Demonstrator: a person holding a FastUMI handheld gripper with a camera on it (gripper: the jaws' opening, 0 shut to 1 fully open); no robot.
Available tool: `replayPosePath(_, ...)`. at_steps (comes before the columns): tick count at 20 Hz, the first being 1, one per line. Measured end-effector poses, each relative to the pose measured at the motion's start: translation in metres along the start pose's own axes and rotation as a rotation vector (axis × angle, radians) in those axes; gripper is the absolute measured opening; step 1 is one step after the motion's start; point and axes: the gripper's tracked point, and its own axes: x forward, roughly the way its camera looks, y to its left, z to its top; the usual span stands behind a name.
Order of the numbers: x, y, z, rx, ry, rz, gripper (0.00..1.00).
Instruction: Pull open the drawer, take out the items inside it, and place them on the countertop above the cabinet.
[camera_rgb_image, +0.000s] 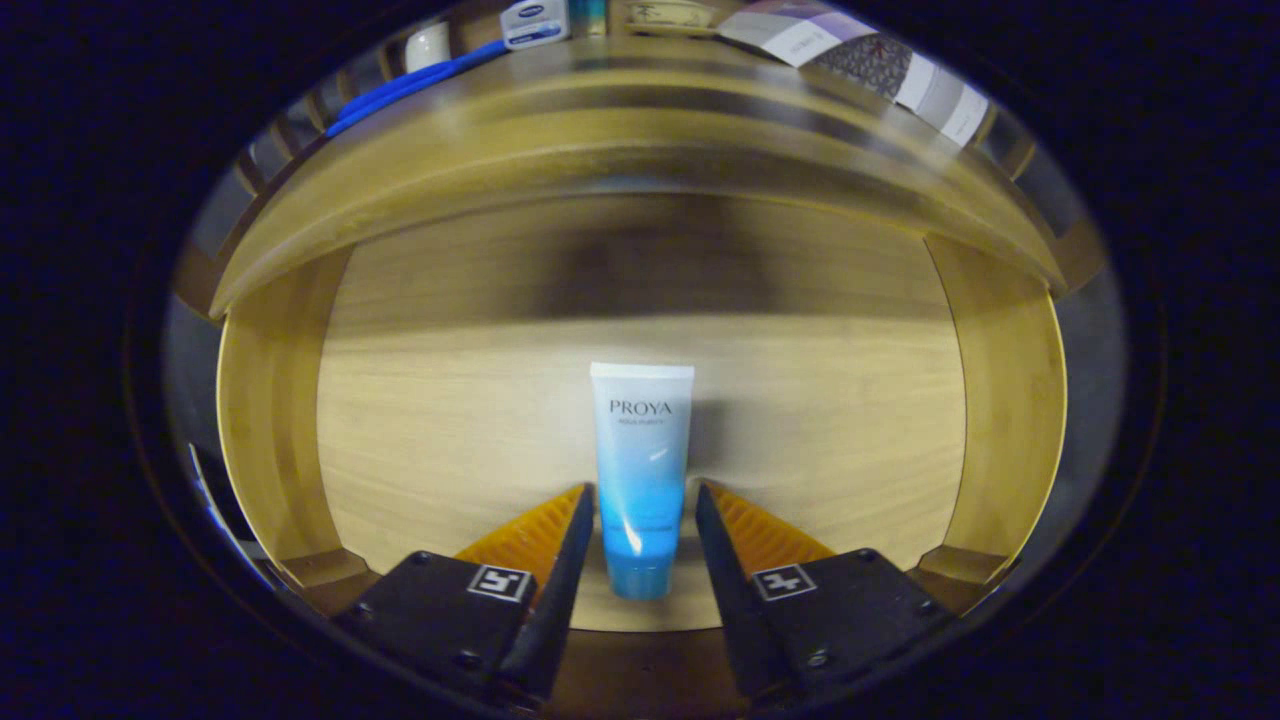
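Tool spread, fingers flanking the tube in the open drawer, not yet pressing.
Tube lies flat on the drawer floor, cap end nearest the tool; likely light, soft-walled, slick, so best pinched low on the body near the cap. Drawer sides stand well apart; boxes and a blue strap sit on the worktop above.
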Motion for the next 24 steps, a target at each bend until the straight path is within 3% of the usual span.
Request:
replayPosePath(2,-0.003,0.0,0.005,0.0,-0.012,-0.008,0.53)
replayPosePath(4,-0.006,0.002,0.008,0.001,-0.011,0.013,0.48)
replayPosePath(10,-0.038,0.0,0.015,-0.014,-0.076,0.063,0.46)
replayPosePath(16,-0.098,0.001,0.01,-0.032,-0.163,0.11,0.46)
replayPosePath(24,-0.158,-0.002,0.058,-0.003,-0.255,0.119,0.46)
